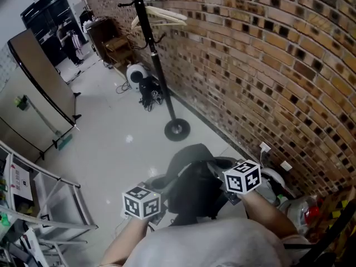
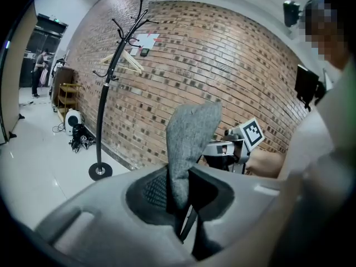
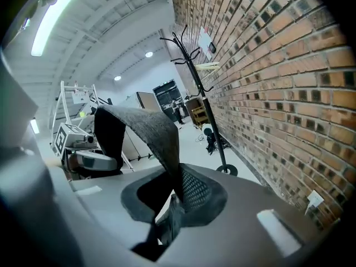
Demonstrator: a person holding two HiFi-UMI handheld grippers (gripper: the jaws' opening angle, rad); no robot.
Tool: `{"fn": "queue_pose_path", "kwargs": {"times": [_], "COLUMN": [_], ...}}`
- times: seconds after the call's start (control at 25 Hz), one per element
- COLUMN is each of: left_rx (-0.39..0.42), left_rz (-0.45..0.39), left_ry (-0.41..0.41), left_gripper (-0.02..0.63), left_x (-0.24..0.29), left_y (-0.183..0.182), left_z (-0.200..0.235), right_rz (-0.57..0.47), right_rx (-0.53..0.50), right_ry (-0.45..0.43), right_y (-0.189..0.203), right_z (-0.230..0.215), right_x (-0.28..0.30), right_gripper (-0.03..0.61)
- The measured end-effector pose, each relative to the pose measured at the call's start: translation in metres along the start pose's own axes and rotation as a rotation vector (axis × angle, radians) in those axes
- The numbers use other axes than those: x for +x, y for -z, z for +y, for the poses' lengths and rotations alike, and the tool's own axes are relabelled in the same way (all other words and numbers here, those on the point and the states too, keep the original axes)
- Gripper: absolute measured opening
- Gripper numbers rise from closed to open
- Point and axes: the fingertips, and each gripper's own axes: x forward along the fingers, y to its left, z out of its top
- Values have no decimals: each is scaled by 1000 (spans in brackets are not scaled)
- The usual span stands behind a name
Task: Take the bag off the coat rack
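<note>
Left gripper view: bag (image 2: 192, 138) clamped in left hand-held gripper (image 2: 177, 204).

We are seeing a white round device (image 1: 135, 73) sitting beside the brick wall (image 1: 267, 65), and a wooden trolley (image 1: 115, 48) standing farther along that wall.

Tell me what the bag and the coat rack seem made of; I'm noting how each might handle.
The bag looks like grey felt: a matte, fuzzy surface that bends in a stiff curve, with no weave showing. The coat rack is probably black-painted metal: a thin, slightly glossy pole with slim curved hooks and a round base, though the look alone leaves that open.
</note>
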Motion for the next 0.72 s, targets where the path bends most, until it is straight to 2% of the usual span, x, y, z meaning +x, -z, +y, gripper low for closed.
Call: {"fn": "queue_pose_path", "kwargs": {"times": [0.32, 0.72], "left_rx": [38, 45], "left_rz": [3, -24], "left_ry": [0, 11], "left_gripper": [40, 40], "left_x": [-5, -11], "left_y": [14, 14], "left_z": [-31, -44], "right_rz": [-12, -27], "right_rx": [-3, -30], "right_ry": [4, 20], "right_y": [20, 14], "right_z": [10, 16], "right_x": [-32, -46], "right_gripper": [24, 25]}}
